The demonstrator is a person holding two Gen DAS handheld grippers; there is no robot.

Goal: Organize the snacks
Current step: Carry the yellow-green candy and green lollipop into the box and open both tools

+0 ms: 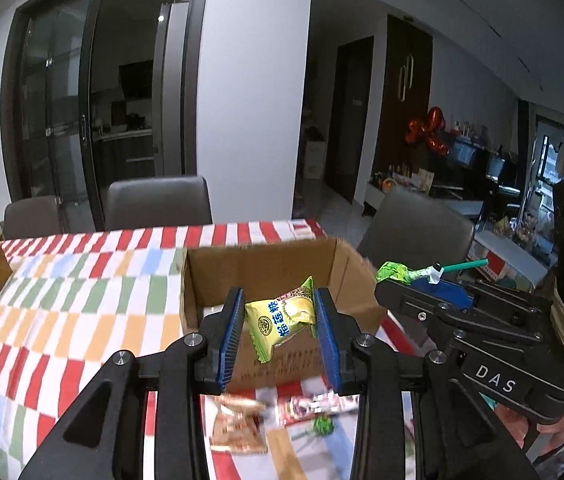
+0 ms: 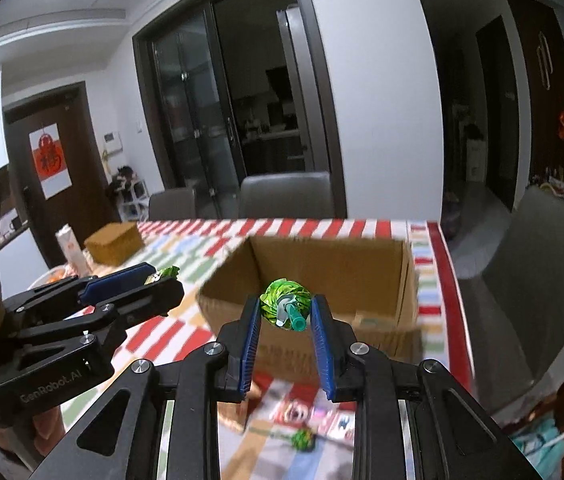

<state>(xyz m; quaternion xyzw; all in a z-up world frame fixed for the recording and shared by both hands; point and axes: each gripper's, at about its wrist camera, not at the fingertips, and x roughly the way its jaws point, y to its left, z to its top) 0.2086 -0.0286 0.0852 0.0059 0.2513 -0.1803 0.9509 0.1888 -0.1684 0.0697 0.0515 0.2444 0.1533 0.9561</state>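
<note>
— Item one, what have you got on the left?

— My left gripper [image 1: 277, 320]: closed down on a yellow candy packet [image 1: 280, 317], blue pads pressing both its side edges. I have it in the air at the near rim of the open cardboard box [image 1: 265, 272], which stands at 12 o'clock.

— Item two, the right?

— My right gripper [image 2: 286, 316]: narrowed onto a green-wrapped lollipop [image 2: 285, 305], wrapped head between the pads, teal stick end pointing back at the camera. Same box at 12 o'clock, lollipop above its near wall.

— Loose stock?

— On the striped tabletop [image 1: 81, 292], at 6 o'clock below my left gripper: a brown-and-white packet [image 1: 237, 426], blurred; a second green lollipop [image 1: 323, 426] just beside it; a red-and-white packet [image 1: 318, 404], print unreadable.

— Other entries?

— A small brown box [image 2: 114, 242] at 10 o'clock in the right view. Grey chairs [image 2: 285, 194] behind the far edge.
</note>
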